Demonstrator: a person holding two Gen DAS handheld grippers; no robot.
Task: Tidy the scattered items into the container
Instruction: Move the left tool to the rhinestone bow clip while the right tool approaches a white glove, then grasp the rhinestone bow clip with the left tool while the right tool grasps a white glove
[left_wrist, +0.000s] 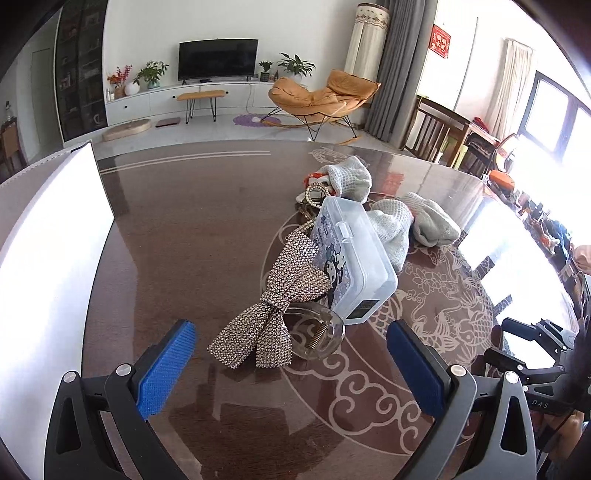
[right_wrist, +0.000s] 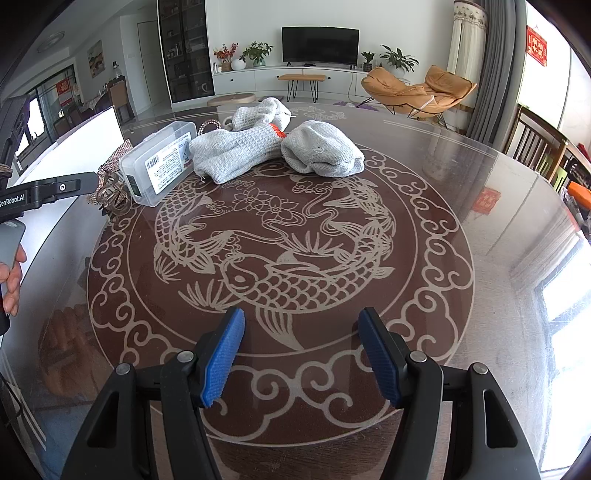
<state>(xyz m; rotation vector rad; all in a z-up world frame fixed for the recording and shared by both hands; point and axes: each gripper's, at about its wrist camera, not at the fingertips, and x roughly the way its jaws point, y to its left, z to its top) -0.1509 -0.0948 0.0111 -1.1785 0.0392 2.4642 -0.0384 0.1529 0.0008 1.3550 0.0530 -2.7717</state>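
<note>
The left tool (left_wrist: 291, 363), jaws wide and empty, should close across the knot of the rhinestone bow clip (left_wrist: 271, 308), clear of the plastic box (left_wrist: 354, 258) on the worktop (left_wrist: 192, 236).

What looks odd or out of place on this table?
The clear plastic box isn't flat: it tilts, propped on the sparkly bow hair clip. A bead string and grey knitted gloves are heaped behind it instead of lying in the white container. Nothing looks spilled or broken.
</note>
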